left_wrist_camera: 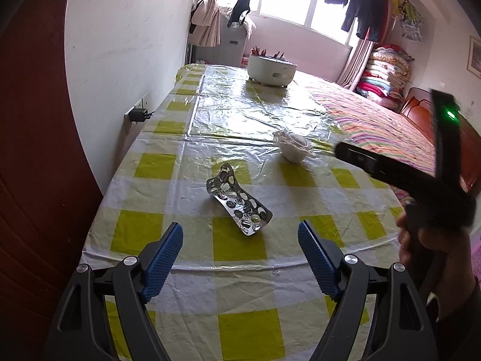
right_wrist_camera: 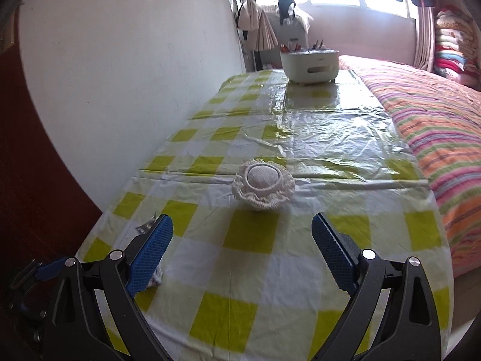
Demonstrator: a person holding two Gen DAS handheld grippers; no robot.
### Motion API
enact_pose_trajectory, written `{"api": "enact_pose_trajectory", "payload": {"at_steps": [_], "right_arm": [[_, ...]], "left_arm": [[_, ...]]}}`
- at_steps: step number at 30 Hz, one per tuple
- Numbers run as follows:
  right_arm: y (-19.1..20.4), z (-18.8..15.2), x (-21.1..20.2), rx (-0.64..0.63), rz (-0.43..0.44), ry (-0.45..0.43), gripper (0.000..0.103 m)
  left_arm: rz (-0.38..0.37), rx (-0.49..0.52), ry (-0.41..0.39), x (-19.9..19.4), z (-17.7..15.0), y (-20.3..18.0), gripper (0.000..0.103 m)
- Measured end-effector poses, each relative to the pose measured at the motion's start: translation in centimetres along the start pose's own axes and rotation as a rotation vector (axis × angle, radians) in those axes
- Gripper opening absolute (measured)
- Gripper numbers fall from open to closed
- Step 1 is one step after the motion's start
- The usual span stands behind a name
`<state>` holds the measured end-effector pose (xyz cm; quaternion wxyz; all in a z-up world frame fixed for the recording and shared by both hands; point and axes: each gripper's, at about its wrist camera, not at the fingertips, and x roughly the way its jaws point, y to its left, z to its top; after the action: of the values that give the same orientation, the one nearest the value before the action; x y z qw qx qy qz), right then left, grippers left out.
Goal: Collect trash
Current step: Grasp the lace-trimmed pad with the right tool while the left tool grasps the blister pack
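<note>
Table (left_wrist_camera: 186, 186) under a yellow-and-white checked cloth with clear plastic over it. Two pieces of trash lie on it, neither picked up:

- Crumpled silver foil blister pack (left_wrist_camera: 239, 200), pockets emptied, bent up at one end; at 12 o'clock just ahead of the left hand-held gripper (left_wrist_camera: 240, 236). Apart from the pads
- White frilled paper cup liner with a pale wad inside (right_wrist_camera: 264, 184); at 12 o'clock from the right hand-held gripper (right_wrist_camera: 242, 230), near but not between the fingers. In the left view it sits at 1 o'clock beyond the blister pack

Left hand-held gripper: blue pads spread wide, nothing in them. Right hand-held gripper: spread wide too, empty.

White round tub with handle slots (left_wrist_camera: 271, 68) at the far end, 12 o'clock, possibly the bin; contents unclear.

Progress, as judged: collection barely begun. Both grasps and both drop-offs remain
</note>
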<state>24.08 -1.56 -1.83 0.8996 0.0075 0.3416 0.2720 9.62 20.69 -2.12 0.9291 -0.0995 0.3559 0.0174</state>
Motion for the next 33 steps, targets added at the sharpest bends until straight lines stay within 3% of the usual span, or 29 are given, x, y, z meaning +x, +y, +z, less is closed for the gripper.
{"api": "enact_pose_trajectory", "payload": {"at_steps": [10,21,23,25,28,33], "right_arm": [[0.1,2.8,7.0,-0.085,-0.118,0.124,0.092],[-0.7,4.1,10.9,-0.104,-0.191,0.192,0.091],[-0.7,4.1,11.4,-0.093,-0.187,0.204,0.085],[-0.4,4.2,11.7,-0.114,-0.188,0.219,0.056],[-0.4,3.8,12.1,-0.106,-0.165,0.252,0.051],[-0.8,2.7,9.2,-0.099,-0.127,0.184,0.048]], "left_arm": [[0.000,-0.037,0.003,0.1,0.5,0.8,0.077],[-0.006,-0.038,0.015,0.5,0.7,0.9,0.077],[-0.003,-0.035,0.018,0.6,0.7,0.8,0.077],[-0.002,-0.037,0.022,0.6,0.6,0.7,0.077],[0.003,-0.041,0.025,0.8,0.6,0.8,0.077],[0.004,-0.058,0.032,1.1,0.8,0.9,0.077]]}}
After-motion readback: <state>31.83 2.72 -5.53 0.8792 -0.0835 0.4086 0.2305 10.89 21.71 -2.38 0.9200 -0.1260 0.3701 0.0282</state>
